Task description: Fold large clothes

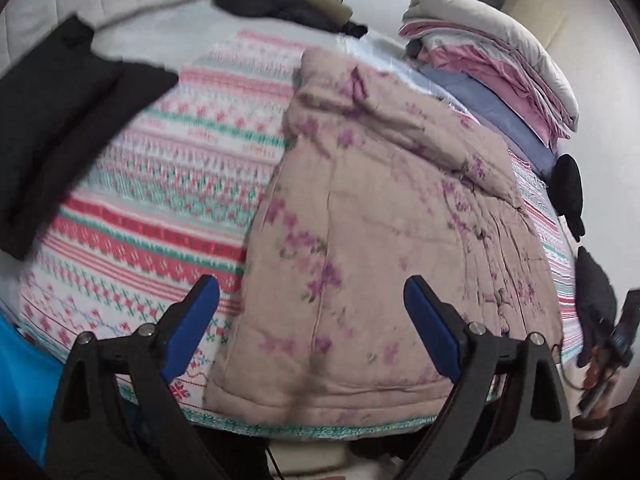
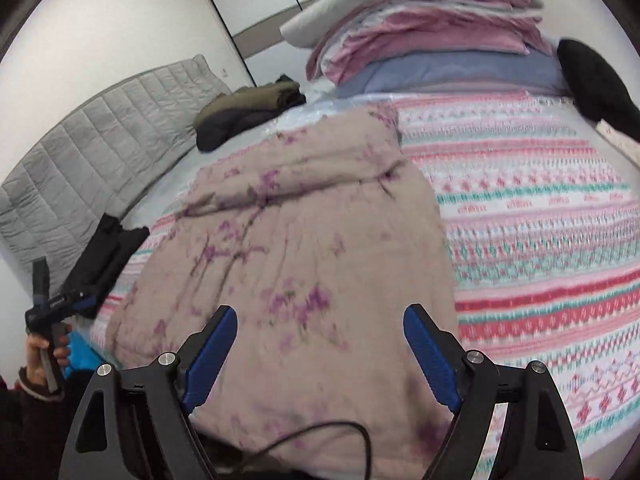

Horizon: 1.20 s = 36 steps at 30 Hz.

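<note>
Left gripper [image 1: 312, 312] in my hand: jaws spread, nothing between. Right gripper [image 2: 320, 340]: likewise released. Floral padded garment [image 1: 380, 240]: folded, frame centre, on patterned bedspread [image 1: 160, 208]. Folded black clothes [image 1: 60, 140]: upper left.

A patterned bedspread [image 1: 152, 200] in pink, red and teal bands covers the bed. Upper right, stacked folded bedding [image 2: 432, 36]. Upper left, a grey quilted headboard [image 2: 100, 140].
</note>
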Each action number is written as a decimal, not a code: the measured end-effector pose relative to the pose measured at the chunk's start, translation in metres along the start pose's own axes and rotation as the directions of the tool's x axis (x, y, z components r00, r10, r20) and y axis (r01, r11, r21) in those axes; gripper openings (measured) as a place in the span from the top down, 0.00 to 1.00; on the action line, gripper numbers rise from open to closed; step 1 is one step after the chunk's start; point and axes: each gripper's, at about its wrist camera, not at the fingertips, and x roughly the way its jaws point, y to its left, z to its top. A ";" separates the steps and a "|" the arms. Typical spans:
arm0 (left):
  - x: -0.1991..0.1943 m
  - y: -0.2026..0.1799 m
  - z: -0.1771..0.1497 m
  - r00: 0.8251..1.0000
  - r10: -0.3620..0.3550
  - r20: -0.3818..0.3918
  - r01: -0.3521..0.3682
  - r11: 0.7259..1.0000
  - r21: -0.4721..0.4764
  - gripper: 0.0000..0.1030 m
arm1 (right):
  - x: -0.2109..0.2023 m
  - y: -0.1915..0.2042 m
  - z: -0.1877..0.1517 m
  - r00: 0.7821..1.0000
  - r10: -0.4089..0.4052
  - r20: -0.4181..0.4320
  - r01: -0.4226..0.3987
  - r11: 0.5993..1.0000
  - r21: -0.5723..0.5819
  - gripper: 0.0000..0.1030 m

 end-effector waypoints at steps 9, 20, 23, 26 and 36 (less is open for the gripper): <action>0.037 0.038 -0.002 0.986 -0.088 -0.140 0.081 0.995 -0.054 0.10 | 0.003 -0.061 -0.038 0.997 0.046 -0.056 -0.037 0.986 0.164 0.16; 0.067 0.026 -0.013 0.937 -0.159 -0.311 0.158 0.987 -0.028 0.10 | 0.050 -0.079 -0.047 0.986 0.116 -0.120 -0.086 0.969 0.230 0.16; 0.071 0.009 -0.017 0.916 -0.200 -0.347 0.223 0.974 0.028 0.10 | 0.062 -0.059 -0.045 0.979 0.151 -0.136 -0.124 0.974 0.189 0.16; 0.072 -0.013 -0.025 0.906 -0.200 -0.373 0.253 0.962 0.099 0.18 | 0.068 -0.048 -0.043 0.977 0.154 -0.145 -0.128 0.977 0.172 0.35; 0.019 -0.047 -0.013 0.926 -0.345 -0.155 0.360 0.929 0.082 0.77 | 0.039 -0.008 -0.012 0.944 0.331 0.019 -0.328 0.925 0.194 0.78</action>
